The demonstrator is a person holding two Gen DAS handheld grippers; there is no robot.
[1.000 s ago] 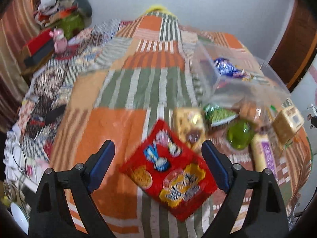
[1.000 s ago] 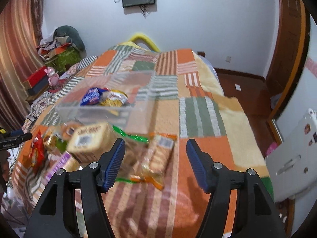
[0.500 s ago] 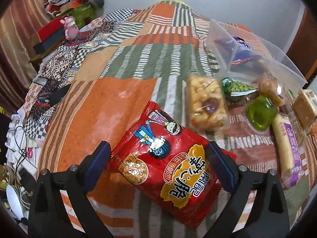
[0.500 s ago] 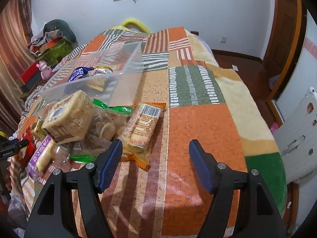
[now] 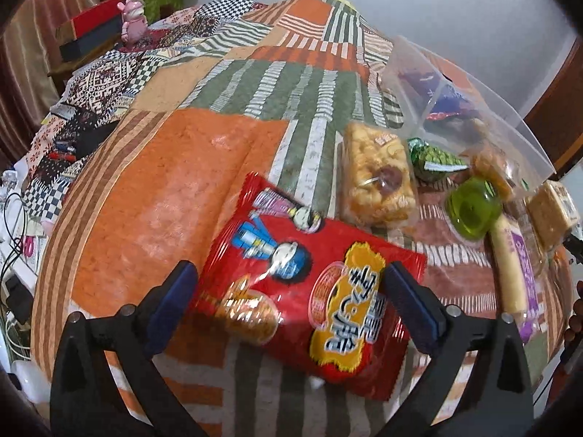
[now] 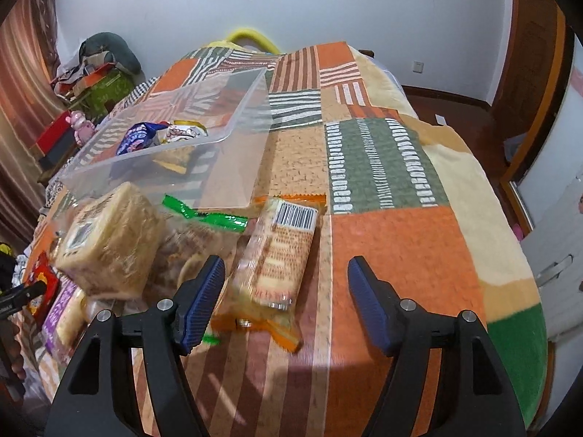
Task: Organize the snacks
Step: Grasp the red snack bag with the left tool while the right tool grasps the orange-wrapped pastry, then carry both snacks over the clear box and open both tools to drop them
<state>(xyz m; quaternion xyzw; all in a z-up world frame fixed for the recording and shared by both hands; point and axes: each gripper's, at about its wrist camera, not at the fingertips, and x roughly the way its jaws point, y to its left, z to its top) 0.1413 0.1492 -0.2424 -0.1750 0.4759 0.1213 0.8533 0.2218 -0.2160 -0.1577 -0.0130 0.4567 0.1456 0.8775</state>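
Patchwork bedspread (image 5: 204, 167) in orange, green and brown fills both my views, white walls behind. On it my left gripper (image 5: 288, 298) straddles the red chip bag (image 5: 309, 291), jaws wide, blue pads at either side of it; I cannot tell whether they touch. Beyond lie a puffed-snack pack (image 5: 377, 182), a green cup (image 5: 473, 213) and the clear bin (image 6: 204, 134). My right gripper (image 6: 286, 302) hangs open over the orange cracker pack (image 6: 277, 255), just beside the bin.
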